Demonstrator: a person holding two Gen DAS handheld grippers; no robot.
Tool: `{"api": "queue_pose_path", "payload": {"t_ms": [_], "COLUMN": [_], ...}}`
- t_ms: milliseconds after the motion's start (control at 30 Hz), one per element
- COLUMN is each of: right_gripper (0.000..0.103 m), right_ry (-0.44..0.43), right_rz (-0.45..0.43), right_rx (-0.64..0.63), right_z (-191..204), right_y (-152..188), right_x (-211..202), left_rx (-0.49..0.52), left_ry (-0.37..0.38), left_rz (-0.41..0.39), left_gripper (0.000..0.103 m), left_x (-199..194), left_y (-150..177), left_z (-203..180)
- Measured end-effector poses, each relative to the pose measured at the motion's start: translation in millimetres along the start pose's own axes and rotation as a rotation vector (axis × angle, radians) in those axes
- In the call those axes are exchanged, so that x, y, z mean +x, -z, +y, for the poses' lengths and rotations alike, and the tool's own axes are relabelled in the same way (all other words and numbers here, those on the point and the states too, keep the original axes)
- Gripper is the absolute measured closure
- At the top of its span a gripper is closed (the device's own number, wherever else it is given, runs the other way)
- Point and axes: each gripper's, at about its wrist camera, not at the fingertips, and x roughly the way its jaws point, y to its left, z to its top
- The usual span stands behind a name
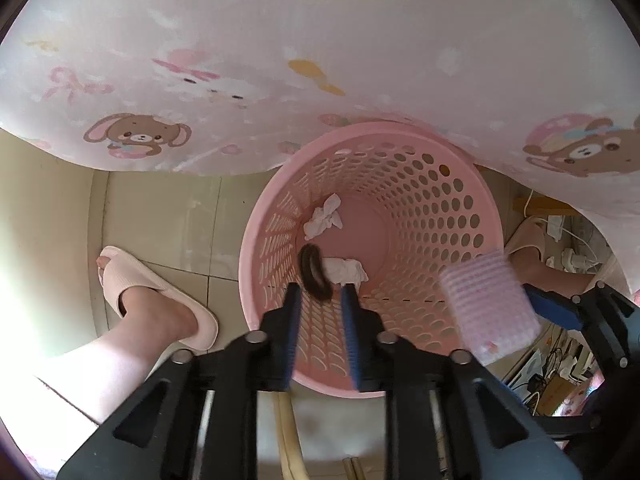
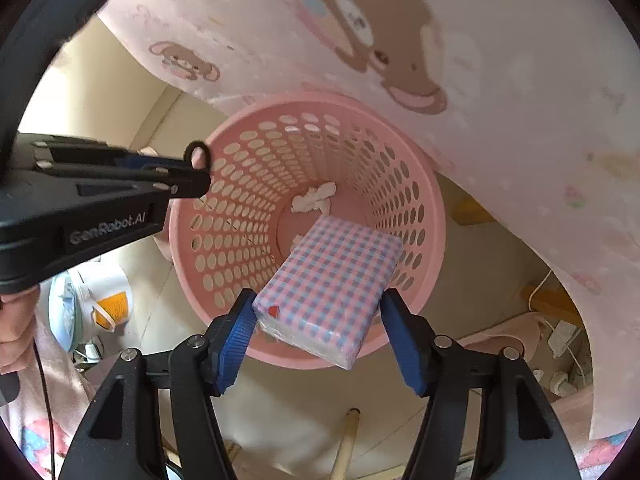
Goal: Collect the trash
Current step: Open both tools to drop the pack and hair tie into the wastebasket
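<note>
Two crumpled tissues (image 1: 324, 216) lie in the pink basket (image 1: 480, 200); left gripper (image 1: 320, 292) released, right gripper (image 2: 318, 308) grasping a checked pack (image 2: 332, 280).

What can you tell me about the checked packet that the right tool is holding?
The checked packet is a soft, rectangular pack wrapped in glossy film, printed in pink and blue gingham with a small red mark near one corner. It hangs tilted over the pink basket, pinched at its near end between the right tool, whose blue pads touch it.

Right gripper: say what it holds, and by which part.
The checked pack, clamped across its long sides at the end nearest the camera, above the pink basket.
</note>
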Motion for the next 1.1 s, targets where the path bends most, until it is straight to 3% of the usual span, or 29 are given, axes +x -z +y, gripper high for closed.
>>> {"api": "queue_pose_path", "payload": {"t_ms": [100, 233, 300, 533, 767, 1000, 1100], "right_gripper": [0.029, 0.028, 0.028, 0.028, 0.028, 0.028, 0.028], "right_ry": [0.014, 0.005, 0.007, -0.022, -0.051, 0.059, 0.088], "right_rz": [-0.021, -0.032, -0.035, -0.104, -0.241, -0.449, -0.54], "right_rx": [-0.004, 0.019, 0.032, 0.055, 0.095, 0.068, 0.076], "right_z": [0.6, -4.1, -6.0, -8.0, -8.8, 7.6, 9.6], "right_y": [-0.3, -1.6, -2.2, -0.2, 11.8, 23.1, 27.2], "right_x": [-3.4, -8.6, -10.1, -39.9, -86.6, -135.6, -154.6], "left_rx": [-0.005, -0.002, 0.0, 0.012, 0.0, 0.006, -0.013], "left_ry": [0.005, 0.006, -0.003, -0.035, -0.054, -0.144, -0.143], "left_rz": [-0.008, -0.029, -0.046, -0.119, -0.284, -0.407, -0.463], "left_gripper": [0.065, 0.046, 0.042, 0.04, 0.037, 0.035, 0.033], "left_x": [-3.5, -10.0, -14.7, -41.9, -92.3, -120.6, -132.9], "left_y": [0.0, -0.5, -0.9, -0.5, 9.1, 10.8, 12.2], "left_z": [0.8, 1.3, 1.2, 0.3, 6.4, 9.0, 10.7]}}
